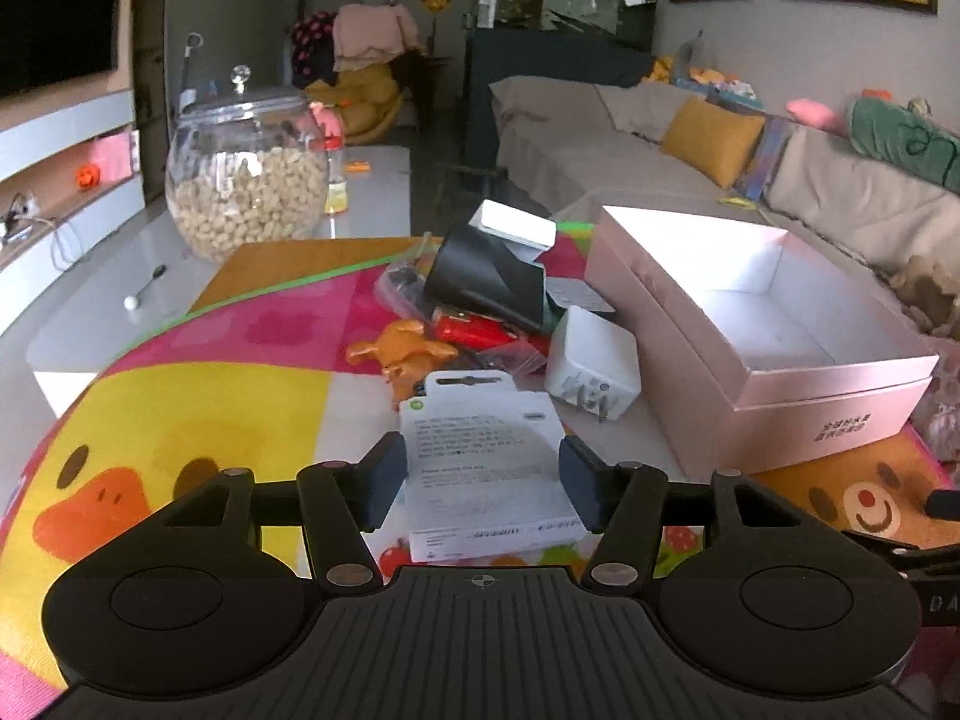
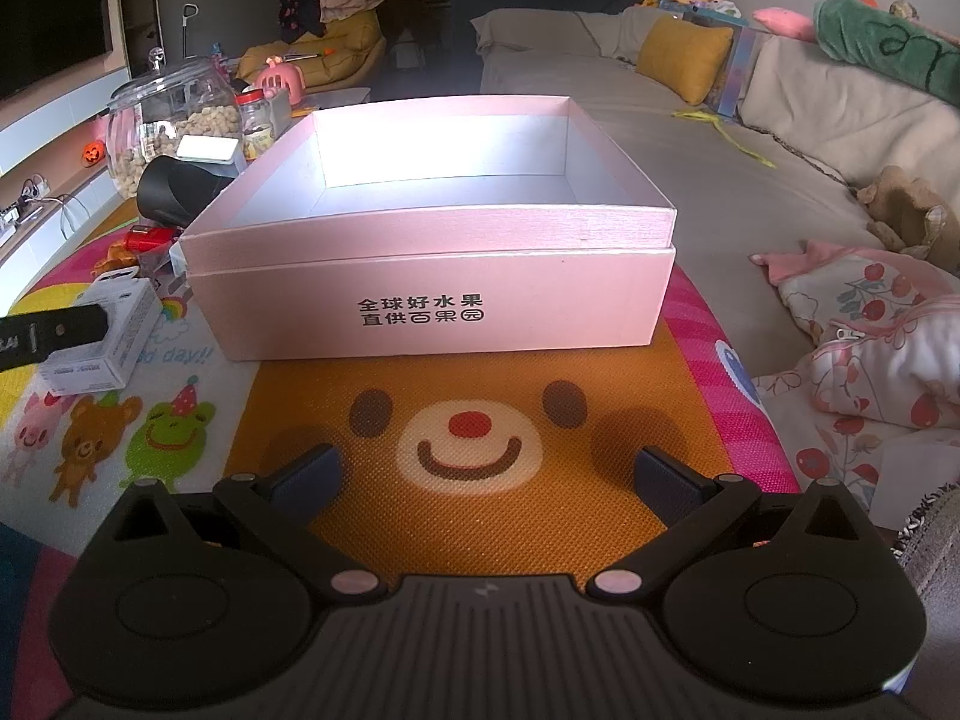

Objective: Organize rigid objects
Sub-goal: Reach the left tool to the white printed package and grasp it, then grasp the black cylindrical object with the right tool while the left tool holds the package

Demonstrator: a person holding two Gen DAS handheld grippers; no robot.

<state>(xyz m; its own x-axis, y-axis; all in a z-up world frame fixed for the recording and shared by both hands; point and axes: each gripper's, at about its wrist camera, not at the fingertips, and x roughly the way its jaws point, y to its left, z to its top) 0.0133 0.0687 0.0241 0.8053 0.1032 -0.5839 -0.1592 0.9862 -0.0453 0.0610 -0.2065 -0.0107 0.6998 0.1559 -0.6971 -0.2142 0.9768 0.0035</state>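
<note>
A small white retail box (image 1: 489, 462) lies on the colourful play mat. My left gripper (image 1: 483, 483) is open with a finger on each side of it, pads close to its edges. The box and left gripper also show in the right wrist view (image 2: 102, 336). Behind lie a white plug adapter (image 1: 591, 372), an orange toy (image 1: 405, 354), a red item (image 1: 474, 330), a black cup on its side (image 1: 480, 276) and a white flat box (image 1: 513, 225). An open pink box (image 2: 432, 240) stands empty. My right gripper (image 2: 486, 480) is open and empty in front of it.
A glass jar of nuts (image 1: 246, 180) stands on the white low table (image 1: 90, 306) at the left. A beige sofa (image 2: 690, 138) with a yellow cushion runs along the right. Floral bedding (image 2: 870, 336) lies at the mat's right edge.
</note>
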